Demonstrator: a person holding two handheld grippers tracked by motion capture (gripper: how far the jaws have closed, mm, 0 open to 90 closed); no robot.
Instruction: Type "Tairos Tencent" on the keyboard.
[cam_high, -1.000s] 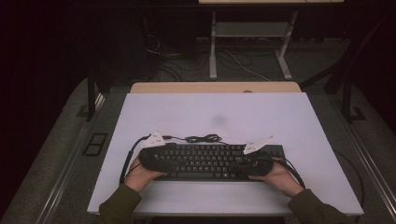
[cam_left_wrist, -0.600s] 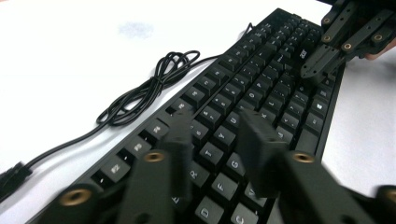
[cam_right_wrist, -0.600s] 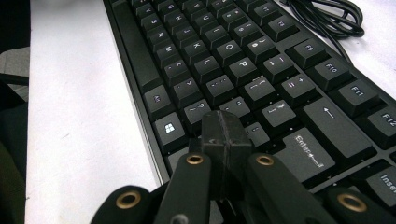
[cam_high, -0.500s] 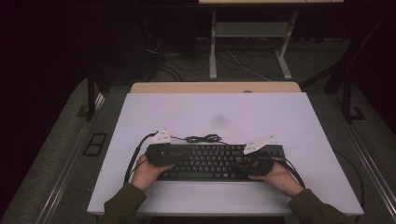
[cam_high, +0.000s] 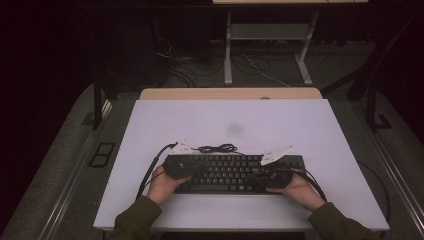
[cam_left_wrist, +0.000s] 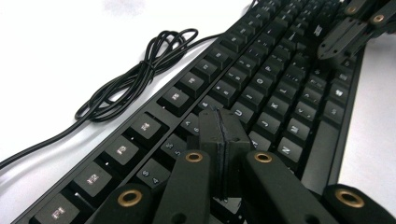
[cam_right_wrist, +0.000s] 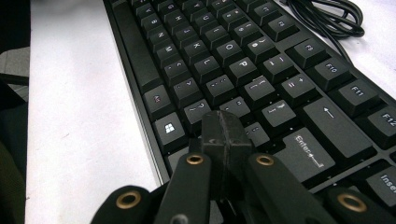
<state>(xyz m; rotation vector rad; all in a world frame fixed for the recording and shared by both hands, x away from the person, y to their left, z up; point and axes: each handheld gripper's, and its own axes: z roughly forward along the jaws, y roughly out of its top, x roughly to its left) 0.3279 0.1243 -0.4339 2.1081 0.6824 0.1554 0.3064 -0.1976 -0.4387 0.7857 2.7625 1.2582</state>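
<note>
Keyboard (cam_high: 235, 172) keys lie straight under both claws. The left gripper (cam_left_wrist: 223, 122) has its jaws pressed flat together, pad to pad, nothing between them; they have just been closing. Its tip hovers over the letter rows near the U key (cam_left_wrist: 241, 113), with more keys running off toward 1 o'clock in the left gripper view. The right gripper (cam_right_wrist: 225, 126) is likewise pressed together and empty, its tip over the bottom rows just at 10 o'clock from the Enter key (cam_right_wrist: 306, 154), the Windows key (cam_right_wrist: 169, 129) at its 9 o'clock.

From above, the keyboard sits on the near half of the white table (cam_high: 230, 120), its long axis running 9 to 3 o'clock, parallel to the near edge. The left claw is over its left third, the right claw over its right end, so each hand is nearest its own half; a key press looks like the work in hand, and which key lies under which tip decides it.

A coiled cable (cam_high: 216, 148) lies on the table just beyond the keyboard at 12 o'clock, touching nothing else that I can see.

Whether either tip actually touches a keycap I cannot tell: the jaws hide the keys beneath. Most key legends are blurred, and the high view is too dark to read the claws' shape.
</note>
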